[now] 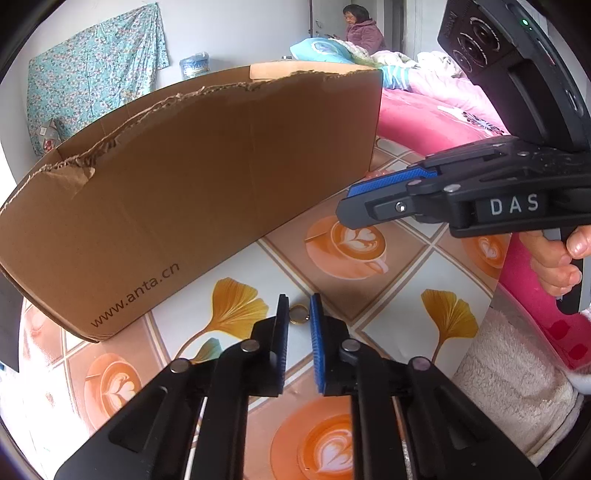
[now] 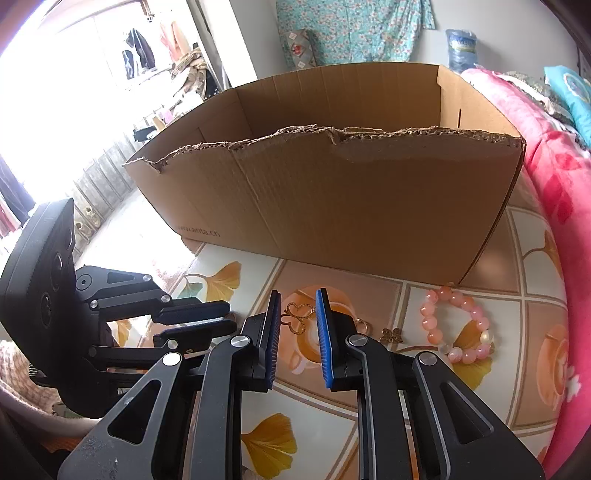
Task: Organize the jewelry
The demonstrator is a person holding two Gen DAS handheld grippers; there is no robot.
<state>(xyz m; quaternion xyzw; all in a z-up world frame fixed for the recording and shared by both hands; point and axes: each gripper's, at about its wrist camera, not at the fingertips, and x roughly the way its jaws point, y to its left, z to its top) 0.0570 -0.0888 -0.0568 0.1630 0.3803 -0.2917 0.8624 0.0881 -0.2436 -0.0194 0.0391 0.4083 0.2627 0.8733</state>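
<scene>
A small gold ring [image 1: 298, 314] sits between the fingertips of my left gripper [image 1: 299, 300], low over the tablecloth, and the blue pads close on its two sides. In the right wrist view the left gripper [image 2: 231, 316] comes in from the left. My right gripper [image 2: 298, 295] stands with a gap between its pads, and a gold butterfly-outline charm [image 2: 300, 314] lies on the cloth in that gap. From the left wrist view the right gripper [image 1: 345, 203] reaches in from the right, held by a hand [image 1: 561, 266]. The brown cardboard box [image 2: 332, 192] stands open-topped just behind both.
A pink bead bracelet [image 2: 458, 328], a small bronze butterfly charm [image 2: 391, 335] and another gold ring [image 2: 362, 325] lie right of the right gripper. The tablecloth [image 1: 369, 295] shows coffee cups and leaves. Pink bedding [image 2: 554, 166] borders the table's right side. A person [image 1: 360, 26] sits far back.
</scene>
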